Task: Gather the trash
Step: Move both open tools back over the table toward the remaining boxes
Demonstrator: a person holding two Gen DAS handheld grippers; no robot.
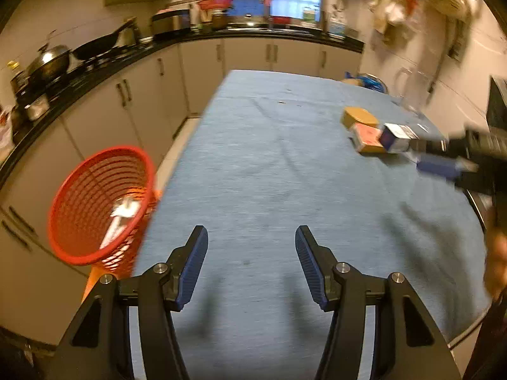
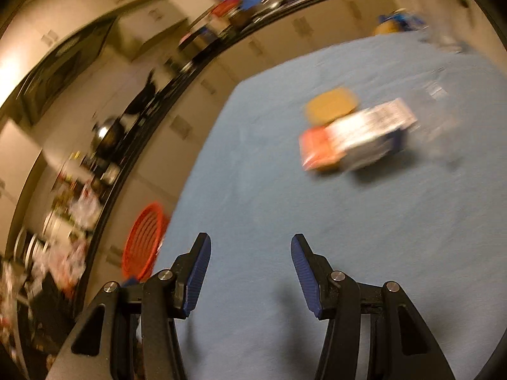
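Note:
A red mesh basket (image 1: 98, 204) stands off the table's left edge with a white scrap (image 1: 122, 213) in it; it also shows in the right wrist view (image 2: 144, 245). On the blue-covered table (image 1: 269, 174) lie a yellow round tin (image 1: 359, 117), a red-orange box (image 1: 367, 137) and a white-and-blue carton (image 1: 397, 137), touching one another; they show blurred in the right wrist view as tin (image 2: 331, 106), box (image 2: 318, 148) and carton (image 2: 370, 134). My left gripper (image 1: 252, 237) is open and empty over the table's near part. My right gripper (image 2: 250, 247) is open and empty, and shows in the left wrist view (image 1: 443, 158) just right of the carton.
A black kitchen counter (image 1: 95, 66) with pans and pots runs along the left and back walls above white cabinets. A blue and yellow bundle (image 1: 369, 80) sits past the table's far right corner. Bags hang on the right wall (image 1: 421, 3).

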